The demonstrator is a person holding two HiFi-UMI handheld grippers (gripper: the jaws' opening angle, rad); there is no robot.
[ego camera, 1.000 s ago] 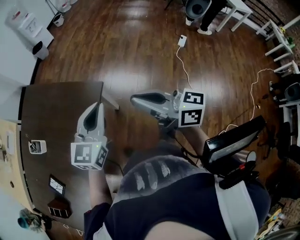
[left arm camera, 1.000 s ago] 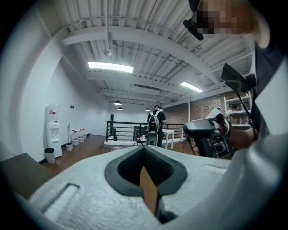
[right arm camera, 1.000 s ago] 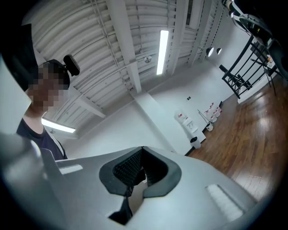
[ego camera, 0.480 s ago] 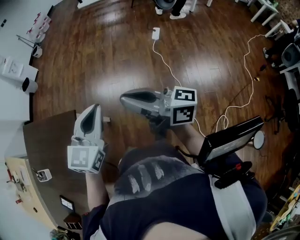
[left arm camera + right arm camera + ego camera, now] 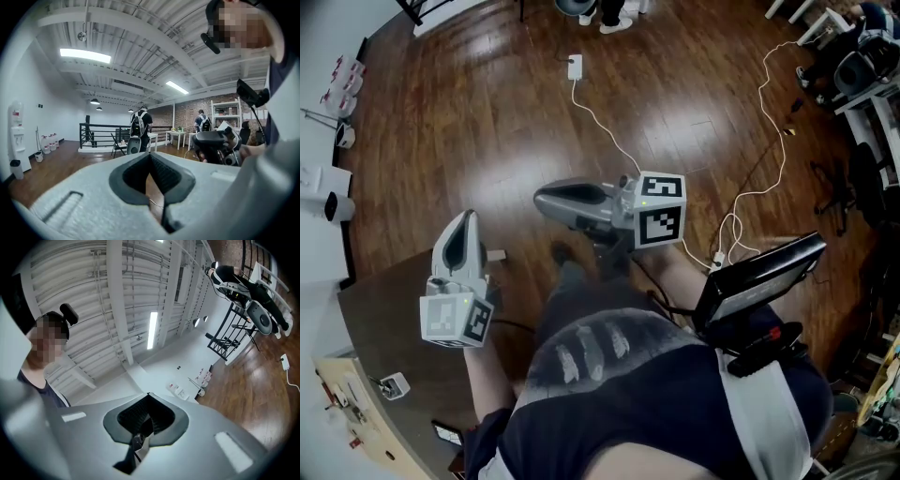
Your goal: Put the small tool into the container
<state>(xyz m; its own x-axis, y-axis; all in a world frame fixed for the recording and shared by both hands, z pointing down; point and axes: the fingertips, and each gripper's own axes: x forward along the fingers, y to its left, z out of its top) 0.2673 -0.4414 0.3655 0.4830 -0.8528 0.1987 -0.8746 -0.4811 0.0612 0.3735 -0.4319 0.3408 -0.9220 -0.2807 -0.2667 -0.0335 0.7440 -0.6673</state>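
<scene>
Standing on a dark wooden floor point(image 5: 487, 122) beside a brown bench point(image 5: 380, 328), gripping one claw in each hand. Holding the left claw point(image 5: 464, 218) above the bench's near corner, pointing up the head view, with its jaws pressed together on nothing. Showing only floor through the thin slit between the pads in the left gripper view.

Holding the right claw point(image 5: 540, 198) over the floor, just right of the left one, pointing leftward across the head view. Tilting it upward toward white ceiling beams in its own view. Pinching what looks like the small tool point(image 5: 139, 441), a little grey metal piece, low between the right claw's closed pads. Carrying it in the air, apart from the bench.

Leaving the small white container point(image 5: 394, 384) sitting on the bench at the lower left of the head view, well apart from both claws and near a flat dark item point(image 5: 445, 432).

Looking past the claws at a white cable point(image 5: 602, 131) lying across the floor, ending at a white plug block point(image 5: 575, 66). Facing, in the left gripper view, two people with backpacks point(image 5: 140, 124) standing beyond a black railing point(image 5: 98, 133).
</scene>
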